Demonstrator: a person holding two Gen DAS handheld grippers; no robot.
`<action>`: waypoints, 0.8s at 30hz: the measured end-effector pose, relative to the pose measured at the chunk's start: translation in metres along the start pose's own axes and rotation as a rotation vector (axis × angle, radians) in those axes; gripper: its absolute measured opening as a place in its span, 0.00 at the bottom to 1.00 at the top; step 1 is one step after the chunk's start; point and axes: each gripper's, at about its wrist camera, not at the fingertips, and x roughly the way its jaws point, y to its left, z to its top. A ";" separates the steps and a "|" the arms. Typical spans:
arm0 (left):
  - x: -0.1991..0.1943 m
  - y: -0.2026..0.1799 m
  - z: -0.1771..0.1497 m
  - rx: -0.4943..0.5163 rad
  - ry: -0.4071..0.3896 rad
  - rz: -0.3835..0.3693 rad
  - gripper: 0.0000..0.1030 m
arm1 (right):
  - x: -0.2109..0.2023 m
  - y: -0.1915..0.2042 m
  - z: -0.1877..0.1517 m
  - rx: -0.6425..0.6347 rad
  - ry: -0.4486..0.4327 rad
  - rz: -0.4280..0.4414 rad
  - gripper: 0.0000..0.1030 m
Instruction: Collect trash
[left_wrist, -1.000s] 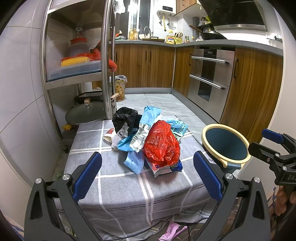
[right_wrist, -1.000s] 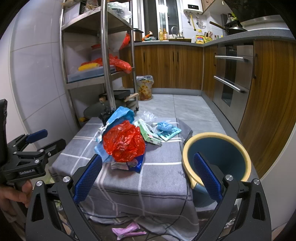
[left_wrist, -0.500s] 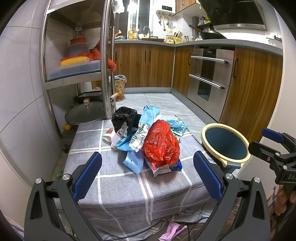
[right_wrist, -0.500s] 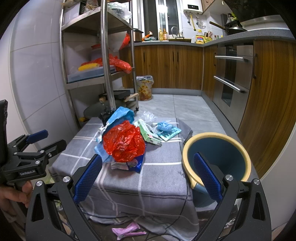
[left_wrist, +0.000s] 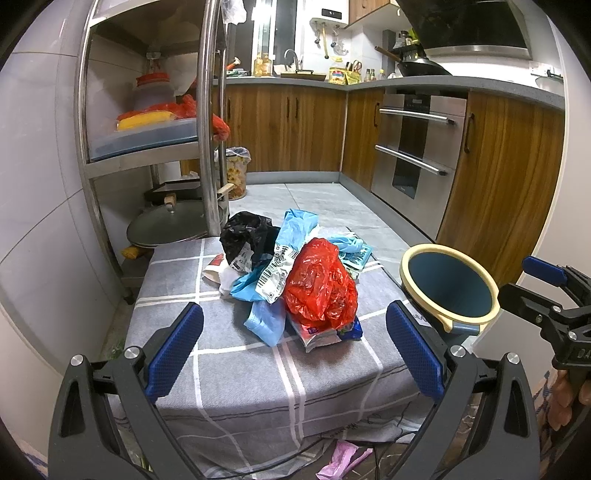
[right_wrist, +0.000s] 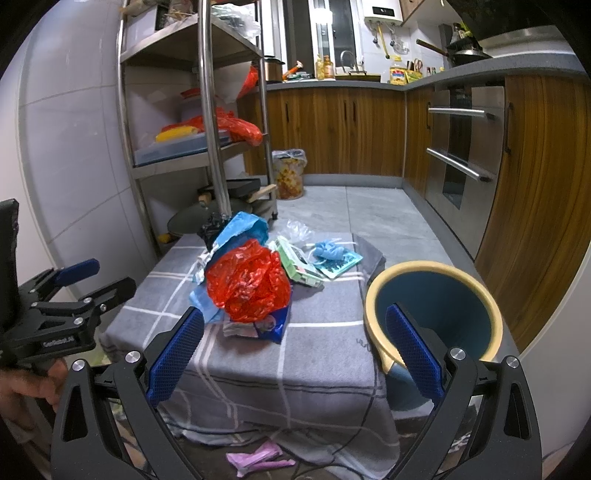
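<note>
Left tool (left_wrist: 294, 349) hovering spread and empty at the near edge of the worktop (left_wrist: 177, 295). Trash pile sitting mid-worktop: black bag (left_wrist: 245, 236) far left, blue bag (left_wrist: 264, 317), red bag (left_wrist: 319, 286) on top, wrappers (right_wrist: 334, 264) far right. Bin (right_wrist: 436, 317) standing just right of the worktop. Right tool (right_wrist: 294, 349) also spread, holding nothing. Nothing collected yet. Best bet: pinching the red bag's top bunch first, lifting clear so loose pieces aren't dragging, then dropping over the bin.

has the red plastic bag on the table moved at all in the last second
No. In the left wrist view the red plastic bag sits at the same spot on the grey checked tablecloth, equally far from the blue bin.
</note>
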 end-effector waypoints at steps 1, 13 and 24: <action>0.001 0.000 0.002 0.002 0.005 -0.001 0.95 | 0.001 -0.001 0.000 0.006 0.005 0.003 0.95; 0.030 0.023 0.048 0.052 0.113 -0.030 0.95 | 0.023 0.008 0.014 0.020 0.062 0.038 0.95; 0.090 0.064 0.083 -0.023 0.214 -0.062 0.91 | 0.093 0.028 0.037 -0.010 0.207 0.109 0.95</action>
